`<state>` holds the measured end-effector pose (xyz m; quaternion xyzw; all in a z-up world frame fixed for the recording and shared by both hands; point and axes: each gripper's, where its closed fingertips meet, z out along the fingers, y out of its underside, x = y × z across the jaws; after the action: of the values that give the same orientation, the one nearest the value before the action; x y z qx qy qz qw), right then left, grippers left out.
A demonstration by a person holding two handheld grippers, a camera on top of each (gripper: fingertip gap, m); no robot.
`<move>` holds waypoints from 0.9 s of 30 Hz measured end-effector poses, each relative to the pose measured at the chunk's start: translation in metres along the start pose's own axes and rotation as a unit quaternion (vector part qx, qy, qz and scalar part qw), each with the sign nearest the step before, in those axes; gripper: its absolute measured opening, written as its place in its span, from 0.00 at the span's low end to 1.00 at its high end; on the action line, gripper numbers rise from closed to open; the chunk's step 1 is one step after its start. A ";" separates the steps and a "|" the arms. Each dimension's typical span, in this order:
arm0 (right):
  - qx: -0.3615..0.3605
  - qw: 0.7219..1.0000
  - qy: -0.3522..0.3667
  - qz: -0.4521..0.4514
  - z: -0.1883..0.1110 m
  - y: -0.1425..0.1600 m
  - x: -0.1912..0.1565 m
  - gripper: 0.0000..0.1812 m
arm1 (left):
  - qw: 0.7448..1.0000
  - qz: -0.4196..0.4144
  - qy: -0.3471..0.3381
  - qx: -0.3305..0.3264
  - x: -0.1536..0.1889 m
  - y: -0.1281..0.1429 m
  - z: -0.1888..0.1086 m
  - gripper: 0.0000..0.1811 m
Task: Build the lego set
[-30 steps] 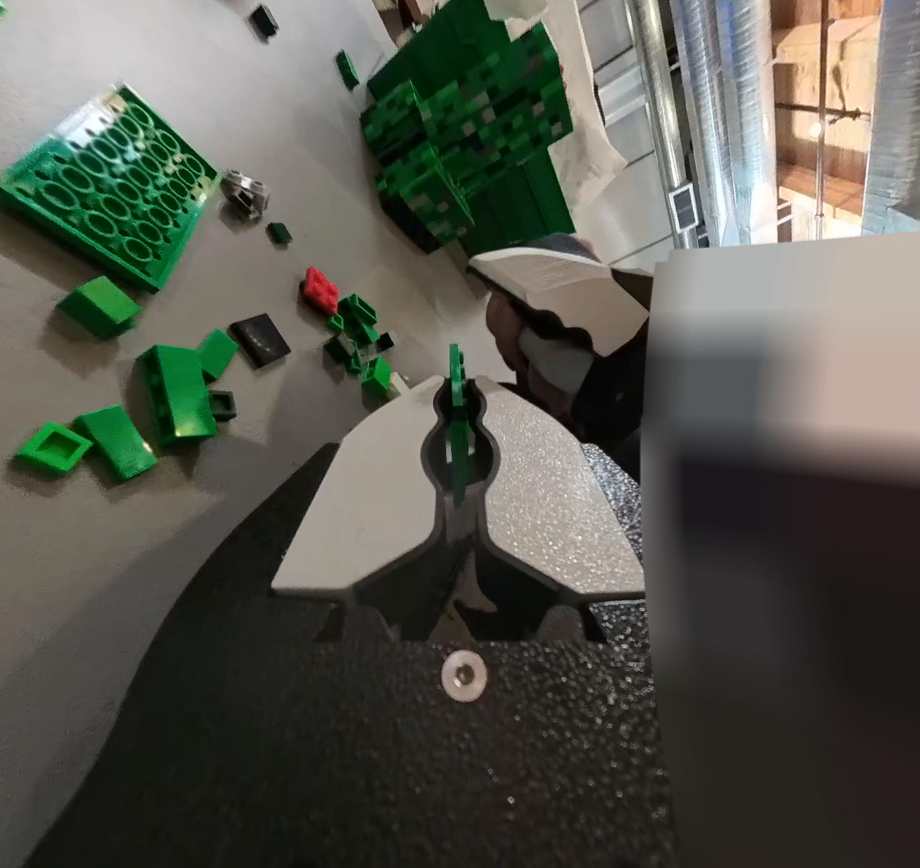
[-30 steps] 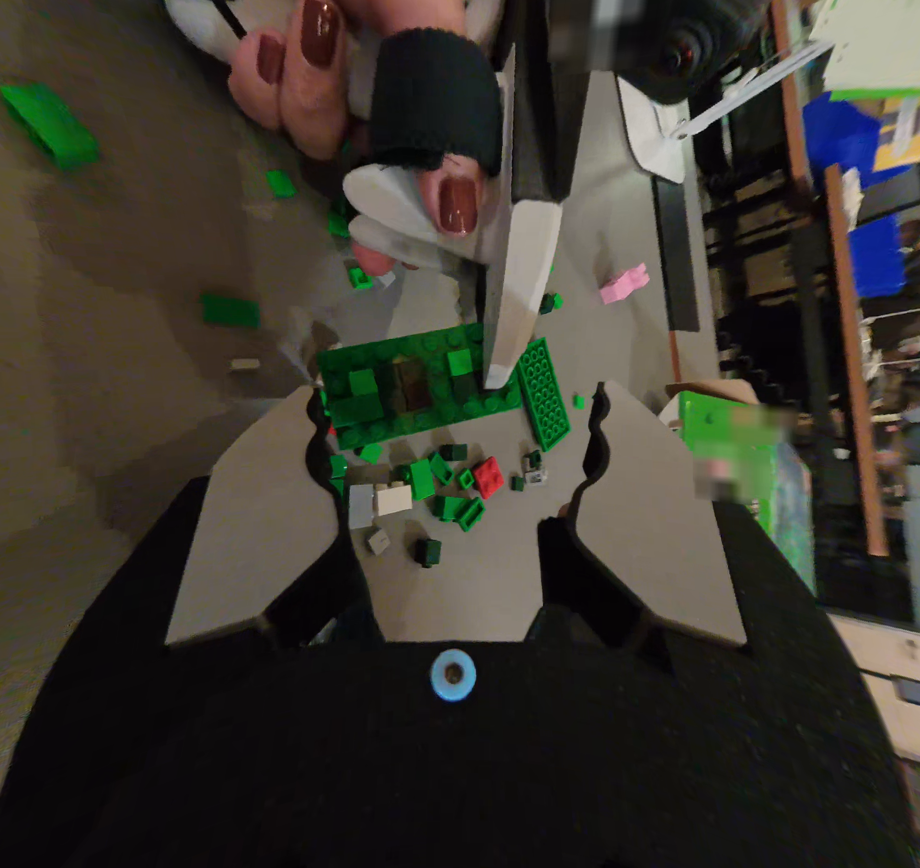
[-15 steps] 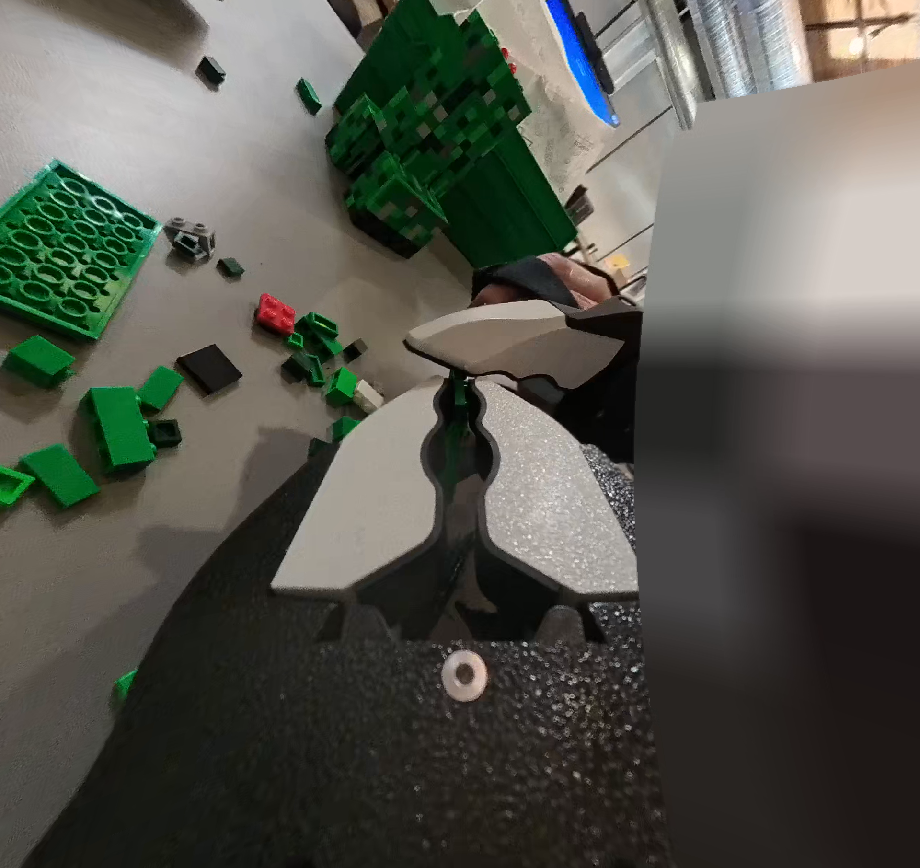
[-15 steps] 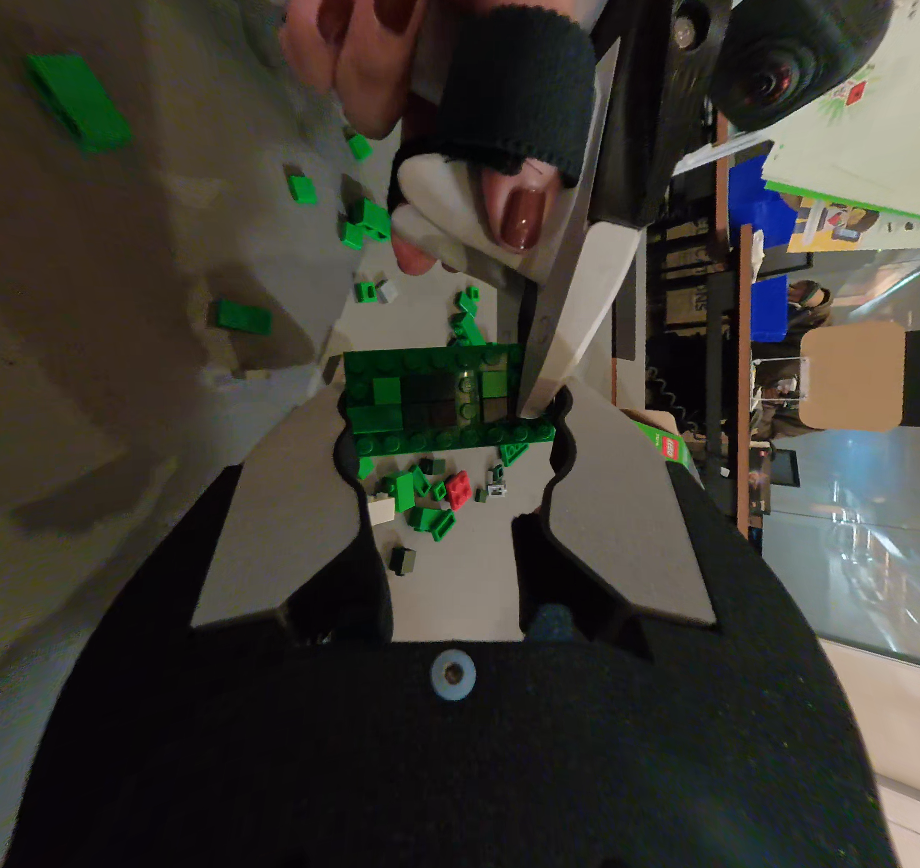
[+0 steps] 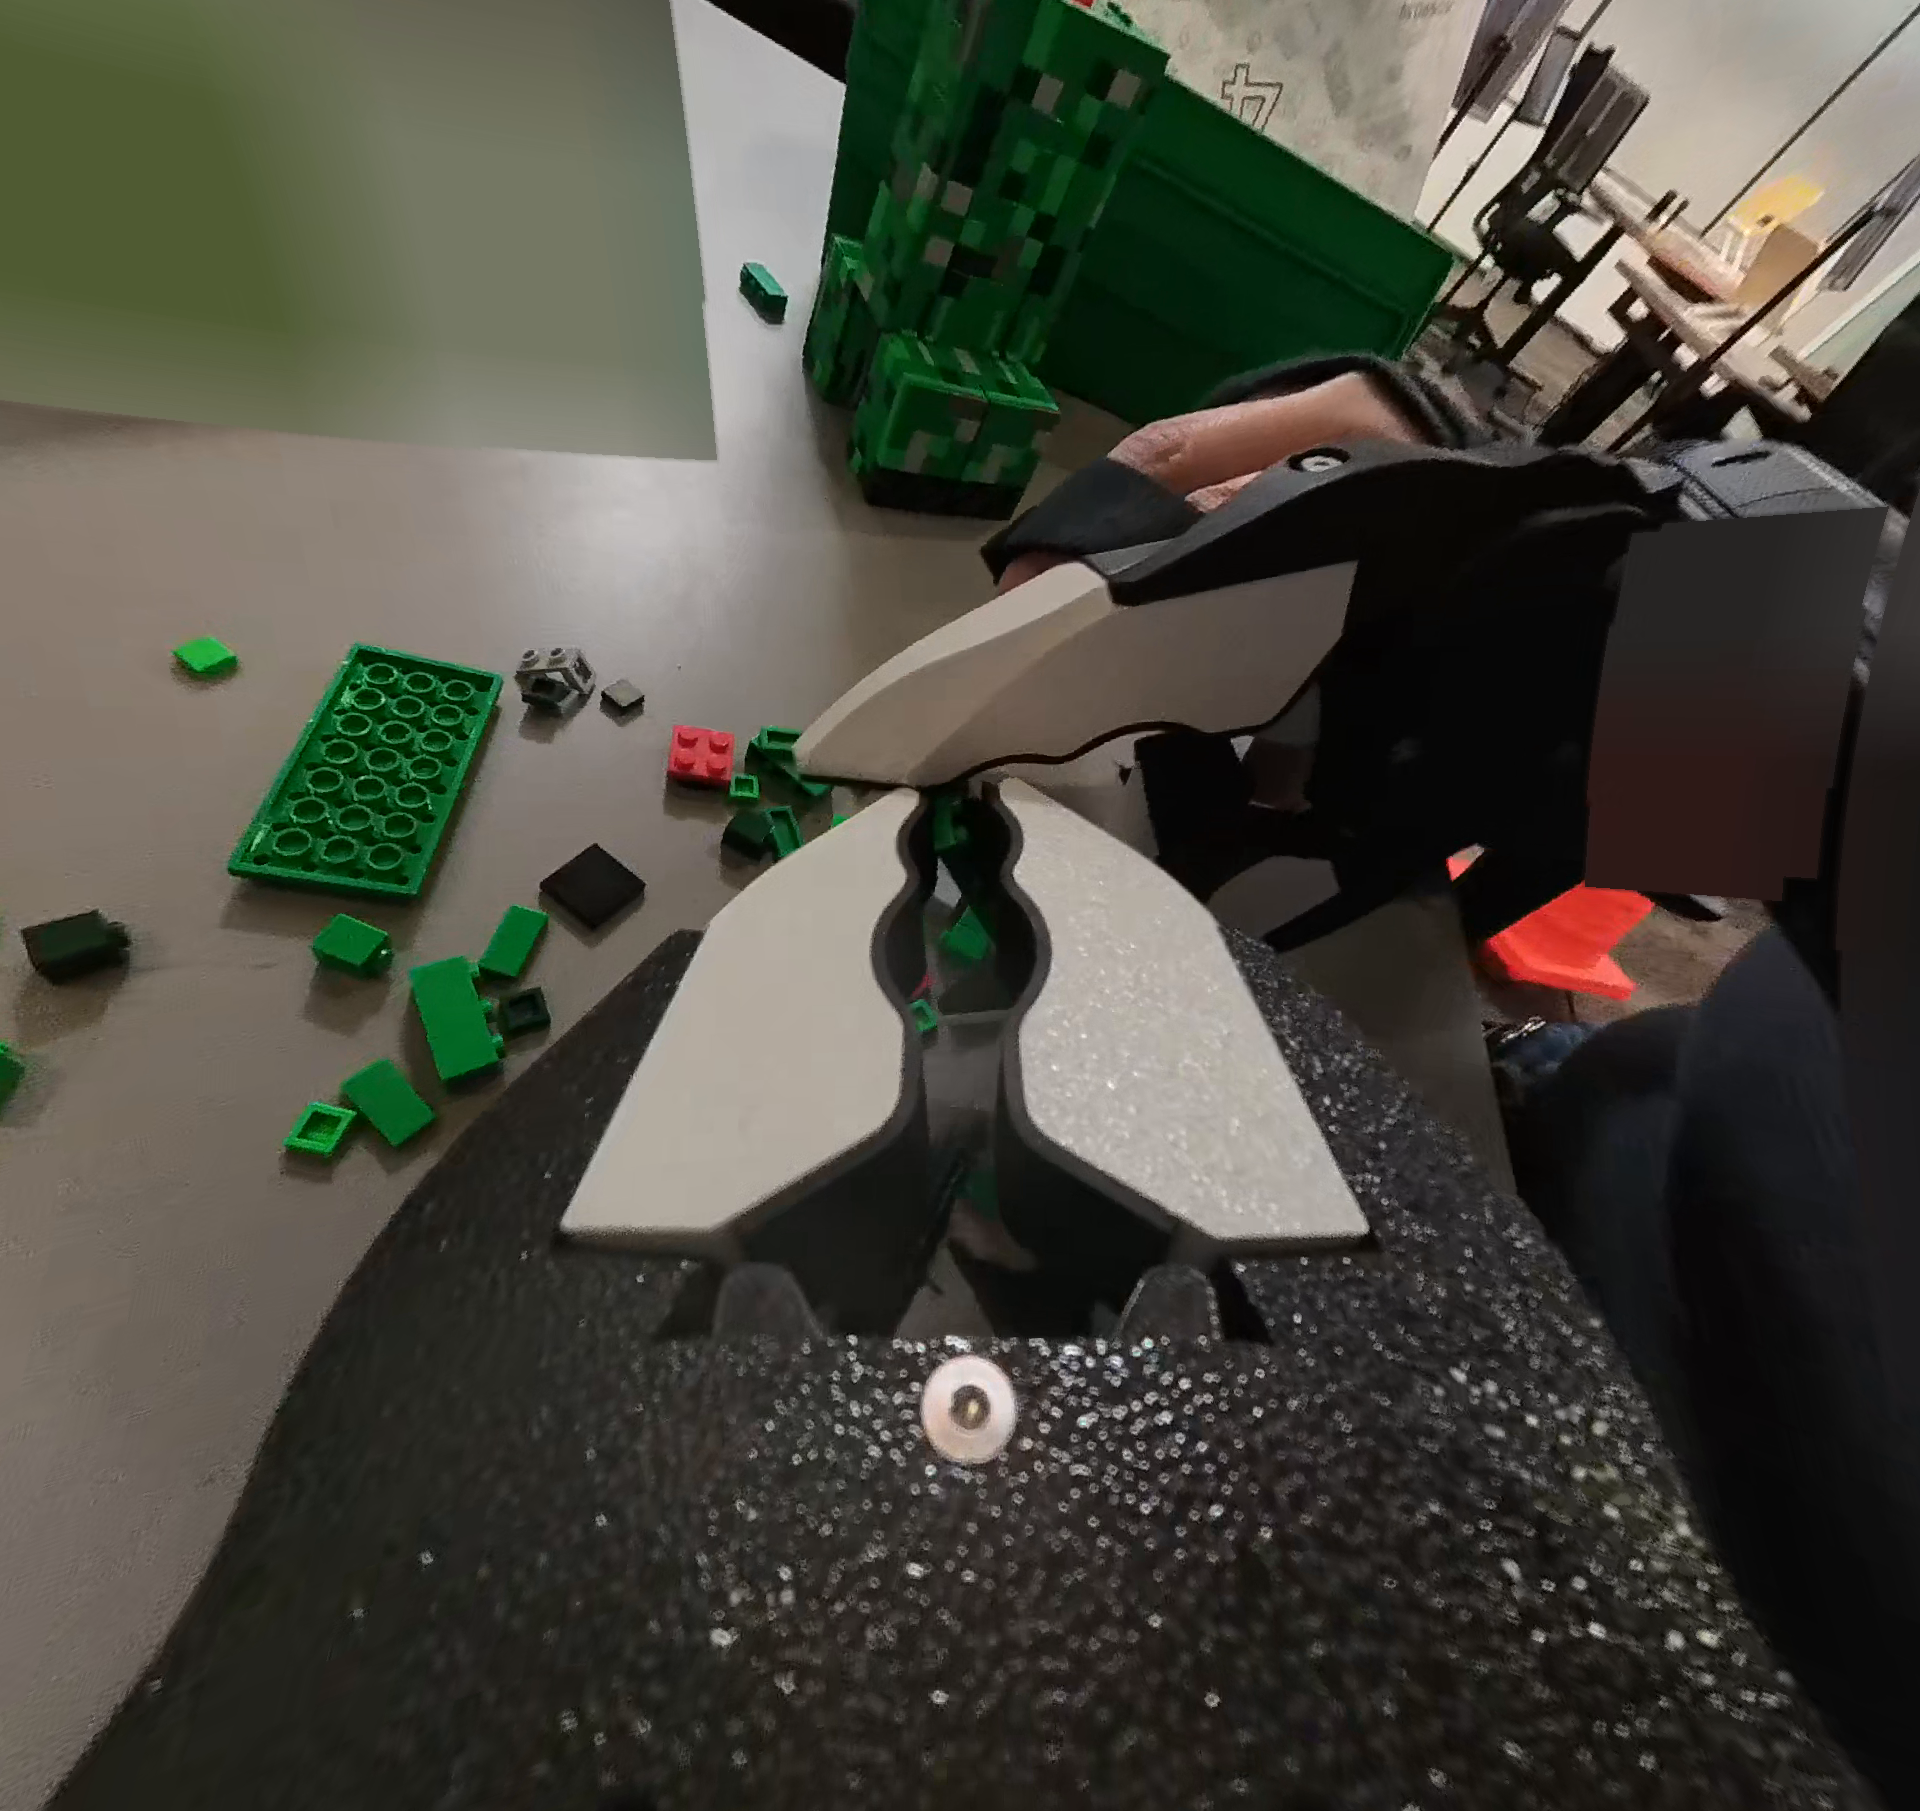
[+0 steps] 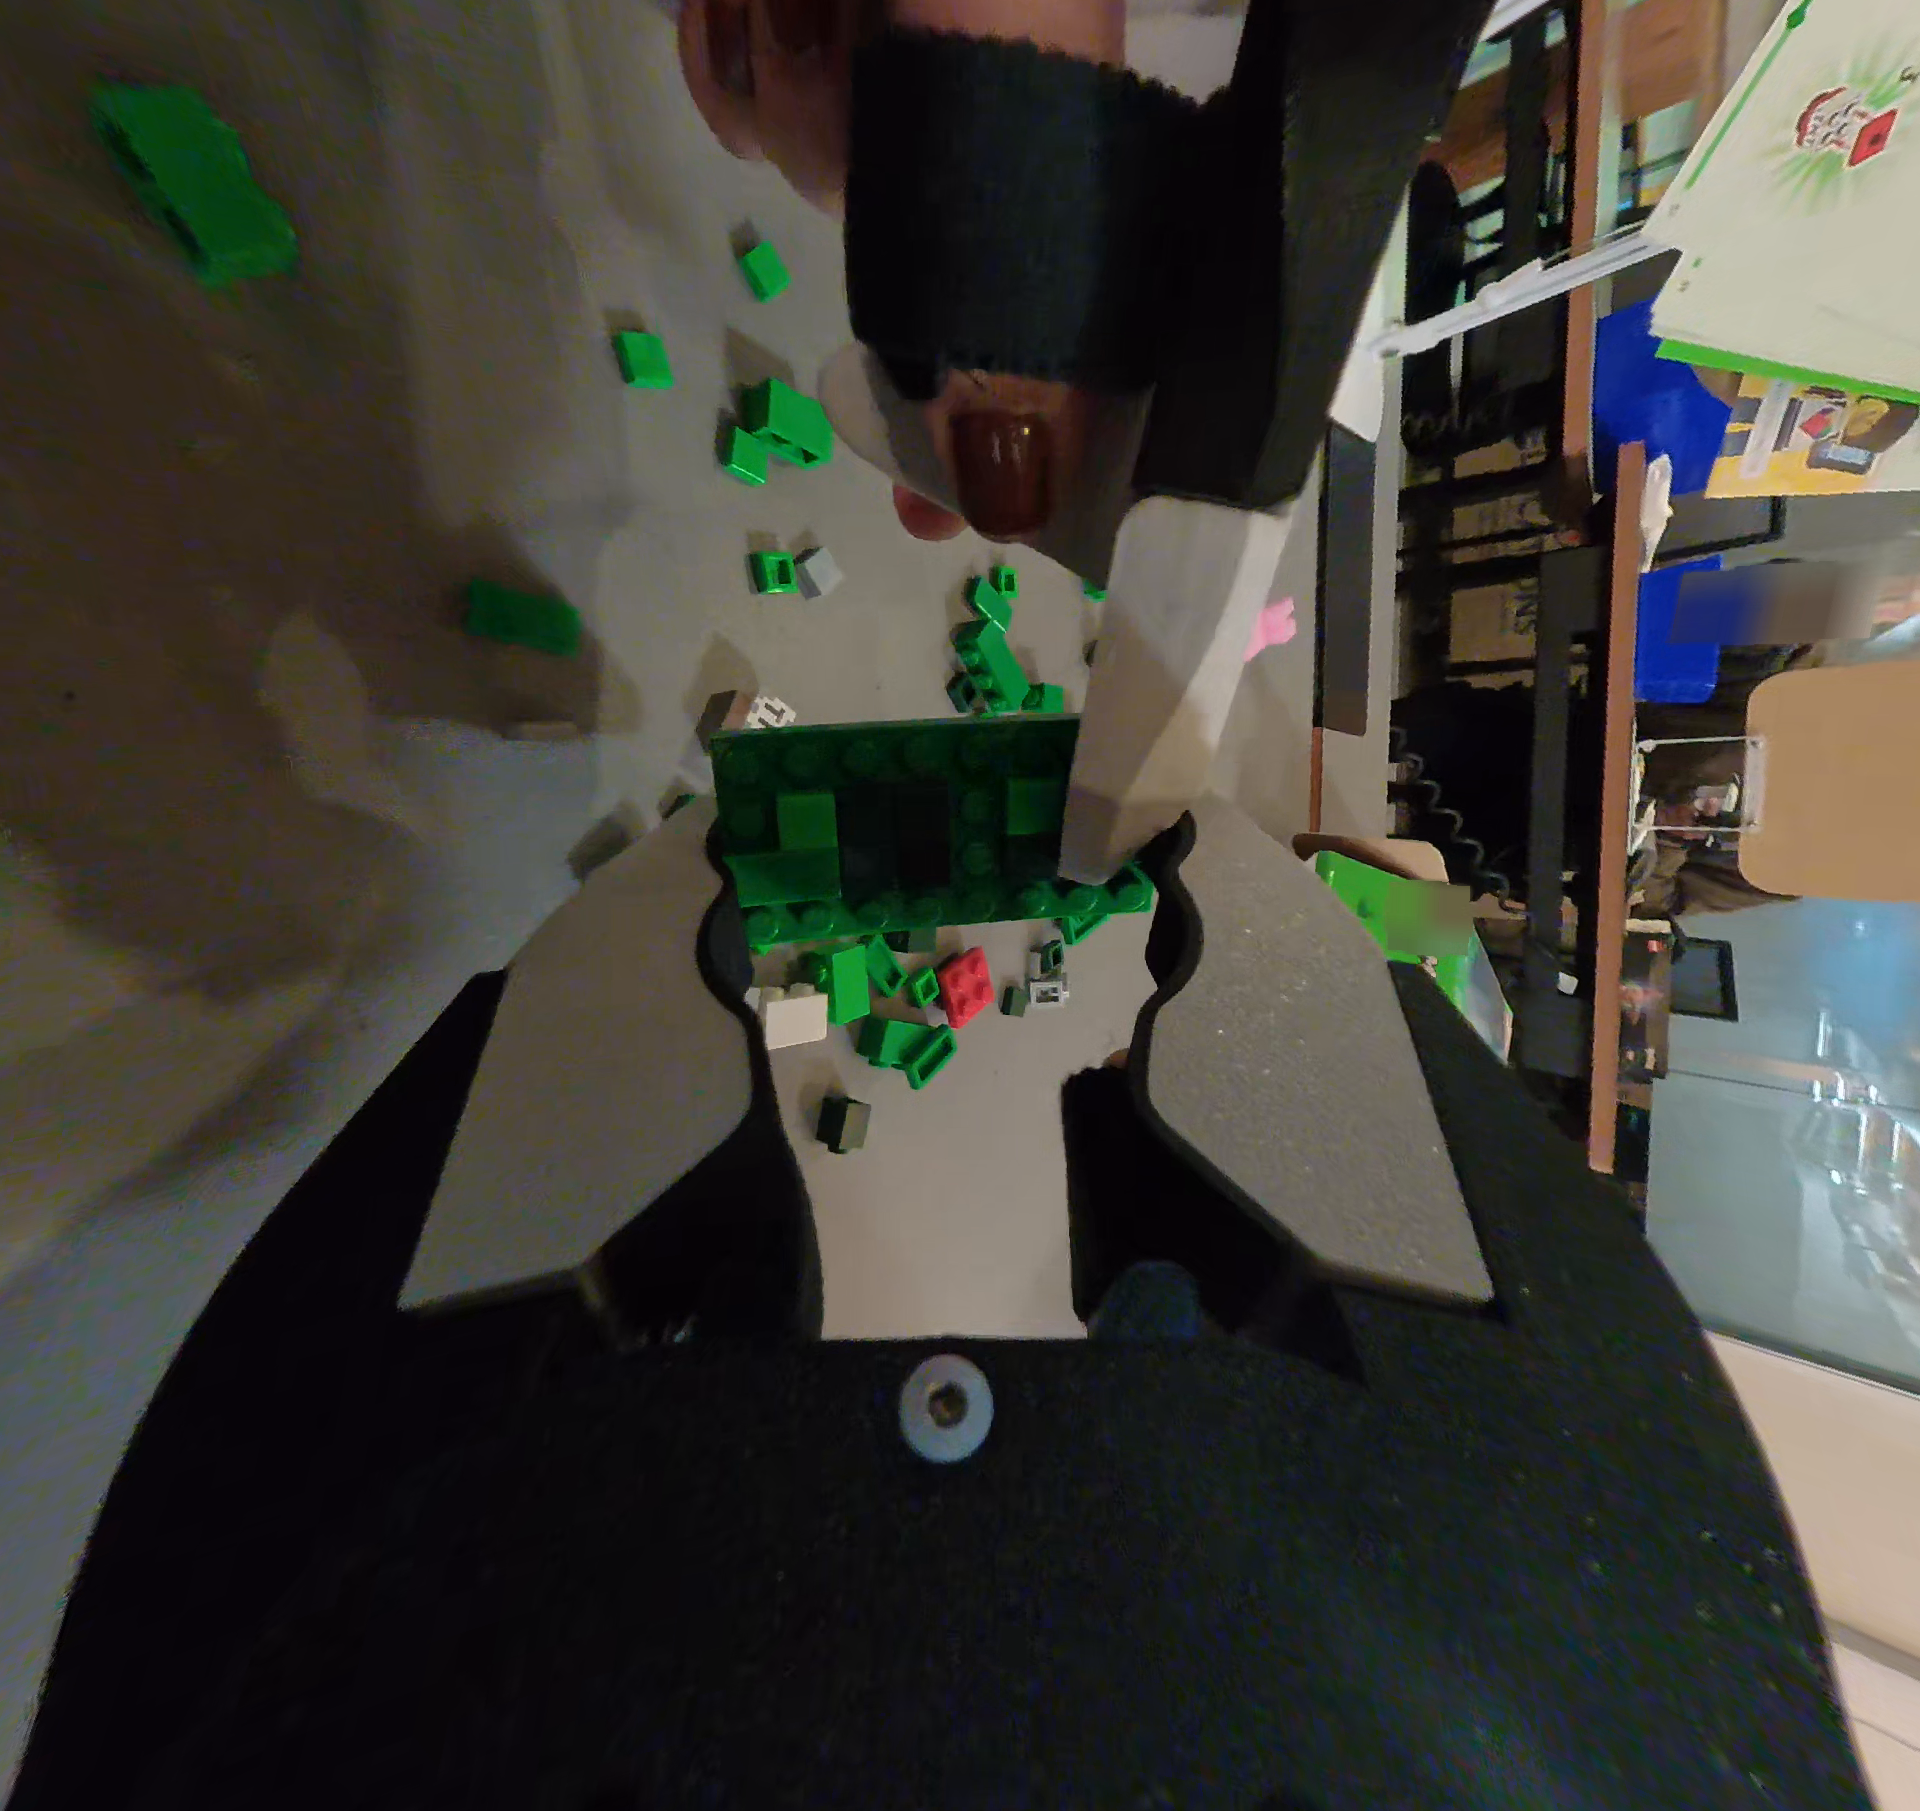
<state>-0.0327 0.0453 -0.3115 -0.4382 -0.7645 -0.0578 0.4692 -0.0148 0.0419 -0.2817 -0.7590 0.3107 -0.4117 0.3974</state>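
Observation:
My left gripper (image 5: 956,805) is shut on a green studded plate (image 5: 948,826), seen edge-on between its tips. In the right wrist view the plate (image 6: 894,826) faces me, with a few green and dark tiles on it. The left gripper's pale finger (image 6: 1132,722) covers its right end. My right gripper (image 6: 945,847) spans the plate's length, and its two fingers touch the plate's two ends. In the left wrist view the right gripper's finger (image 5: 1039,691) lies across my left tips.
On the grey table (image 5: 260,535) lie an upside-down green plate (image 5: 369,774), a red brick (image 5: 701,753), a black tile (image 5: 592,885) and several small green pieces. A built green pixelated model (image 5: 977,234) stands at the back. A person's hand (image 6: 987,255) holds the left gripper. Only a small space, under 4 cm, lies between the two pairs of fingers. From the right gripper's tips to the black tile (image 5: 592,885) is close to 7 cm.
The right gripper has come up to the plate and its fingers have narrowed onto its ends. The left gripper has tilted level, still holding the plate.

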 end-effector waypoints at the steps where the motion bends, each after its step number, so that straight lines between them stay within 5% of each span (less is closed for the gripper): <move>1: 0.002 1.000 0.005 -0.001 0.000 0.000 0.001 0.42 | 1.000 -0.010 0.006 0.010 0.000 -0.002 0.000 0.04; 4: 0.016 0.999 0.033 0.016 0.000 -0.004 0.010 0.42 | 0.996 -0.056 0.041 0.058 0.002 -0.009 -0.003 0.05; 8: 0.012 0.995 0.096 0.029 -0.001 0.002 0.030 0.42 | 0.996 -0.049 0.061 0.048 0.007 -0.005 -0.003 0.12; 12: 0.006 0.991 0.130 0.036 -0.003 0.009 0.041 0.42 | 0.996 -0.020 0.078 0.026 0.010 0.004 0.001 0.09; 19: 0.023 0.990 0.141 0.017 -0.006 0.002 0.040 0.41 | 0.995 0.088 0.048 0.010 0.010 0.007 -0.002 0.04; 27: 0.025 0.997 0.067 0.012 -0.007 0.008 0.026 0.42 | 0.986 0.165 0.013 -0.032 0.014 0.016 0.006 0.05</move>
<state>-0.0269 0.0627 -0.2908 -0.4307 -0.7271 -0.0628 0.5309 -0.0052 0.0250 -0.2920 -0.7043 0.4498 -0.3404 0.4311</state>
